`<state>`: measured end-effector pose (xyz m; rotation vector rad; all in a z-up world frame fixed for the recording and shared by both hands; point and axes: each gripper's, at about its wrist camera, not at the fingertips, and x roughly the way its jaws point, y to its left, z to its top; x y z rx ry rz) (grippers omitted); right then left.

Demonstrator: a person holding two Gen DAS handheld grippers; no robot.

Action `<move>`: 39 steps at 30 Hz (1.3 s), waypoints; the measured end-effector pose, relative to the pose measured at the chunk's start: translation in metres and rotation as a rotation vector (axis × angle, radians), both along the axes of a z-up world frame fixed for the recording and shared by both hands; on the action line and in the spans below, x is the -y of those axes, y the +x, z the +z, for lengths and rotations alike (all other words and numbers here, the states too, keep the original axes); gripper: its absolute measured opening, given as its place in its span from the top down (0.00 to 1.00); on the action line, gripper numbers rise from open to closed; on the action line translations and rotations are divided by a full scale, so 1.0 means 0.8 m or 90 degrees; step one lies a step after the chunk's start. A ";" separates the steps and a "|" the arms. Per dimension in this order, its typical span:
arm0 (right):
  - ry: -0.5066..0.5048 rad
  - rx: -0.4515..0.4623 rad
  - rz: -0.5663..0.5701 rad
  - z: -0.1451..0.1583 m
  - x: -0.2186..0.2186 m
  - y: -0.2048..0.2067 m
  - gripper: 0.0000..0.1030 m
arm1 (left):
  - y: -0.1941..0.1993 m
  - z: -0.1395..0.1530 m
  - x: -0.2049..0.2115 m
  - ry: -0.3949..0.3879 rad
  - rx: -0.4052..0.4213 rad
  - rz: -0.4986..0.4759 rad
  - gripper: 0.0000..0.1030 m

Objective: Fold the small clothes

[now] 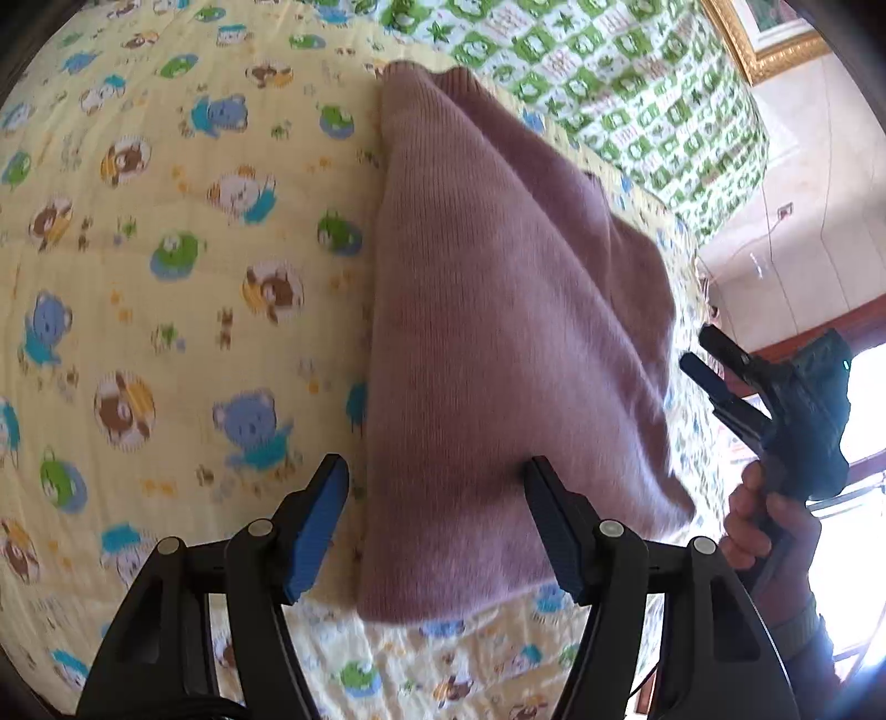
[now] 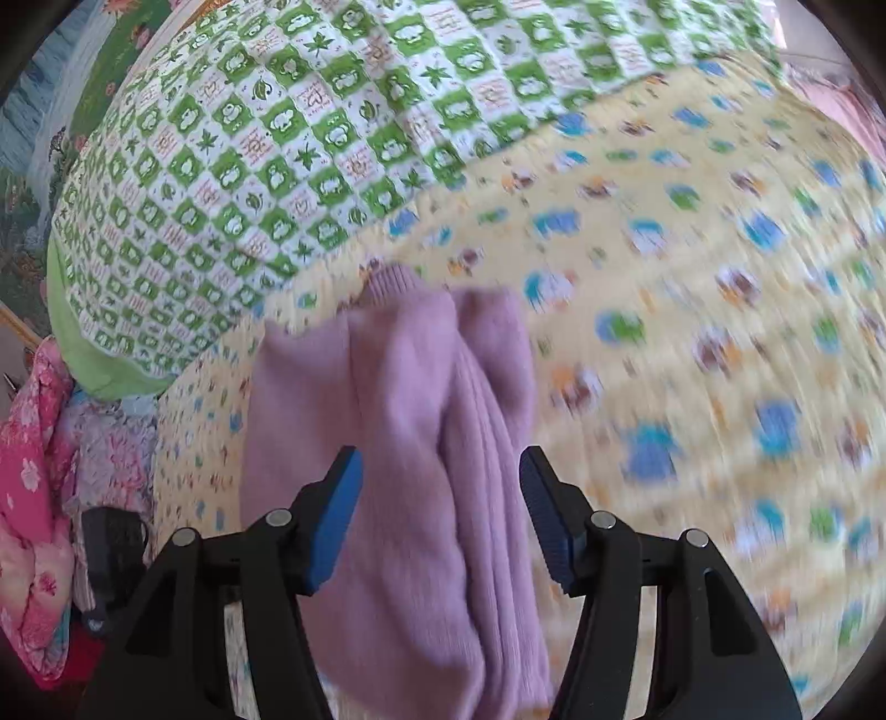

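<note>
FREE: yellow printed bed sheet (image 1: 166,232) bare left of pink knit garment (image 1: 498,332) | BLOCKED: green checked quilt (image 2: 288,138) heaped along far edge | BLOCKED: pink floral bundle (image 2: 33,487) beside bed | NOTE: right gripper (image 1: 699,348) near garment's right edge

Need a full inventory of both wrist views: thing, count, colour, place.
Knit sweater: one, dusty pink, ribbed, folded, lying on the yellow quilt, ahead of both grippers.
Cartoon-bear quilt: one, pale yellow with blue, green and brown animals, under the sweater.
Checked quilt: one, green and white, beyond the yellow quilt.
Floral fabric pile: pink, left edge of the right wrist view.
Picture frame: one, gold, on the wall.
Left gripper: black, blue pads, open, nothing held.
Right gripper: black, blue pads, open over the sweater.
Hand: one, holding the right gripper.
</note>
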<state>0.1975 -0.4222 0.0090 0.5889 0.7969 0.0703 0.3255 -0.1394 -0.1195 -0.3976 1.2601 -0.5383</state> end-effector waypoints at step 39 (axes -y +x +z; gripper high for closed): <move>0.116 -0.055 0.003 -0.092 0.049 0.077 0.49 | 0.127 -0.037 0.009 -0.053 -0.053 0.054 0.25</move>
